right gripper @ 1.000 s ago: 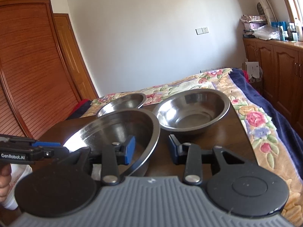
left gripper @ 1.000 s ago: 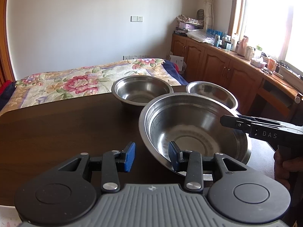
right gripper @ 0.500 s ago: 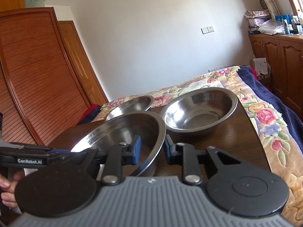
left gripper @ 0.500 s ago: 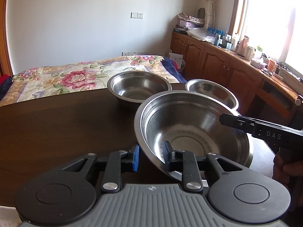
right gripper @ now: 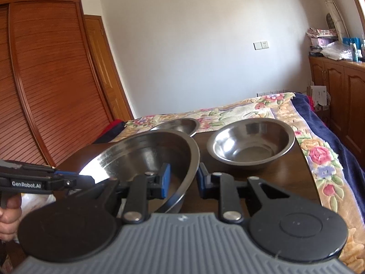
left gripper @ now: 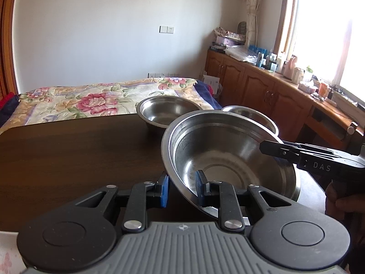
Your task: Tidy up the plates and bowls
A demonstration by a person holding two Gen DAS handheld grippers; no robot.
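Observation:
A large steel bowl hangs tilted just above the dark table, held from two sides. My left gripper is shut on its near rim, one blue pad inside and one outside. My right gripper is shut on the opposite rim of the same large bowl; its black tip shows over the far rim in the left wrist view. Two smaller steel bowls stand on the table beyond: one at the far edge, another partly hidden behind the lifted bowl. The right wrist view shows them too.
A bed with a floral cover lies just past the table's far edge. Wooden cabinets with cluttered tops run along the window wall. A slatted wooden wardrobe stands on the other side. A hand grips the left tool.
Both grippers have shut from open onto the large bowl's rim. The bowl has risen and tilted, now covering more of the small bowl behind it.

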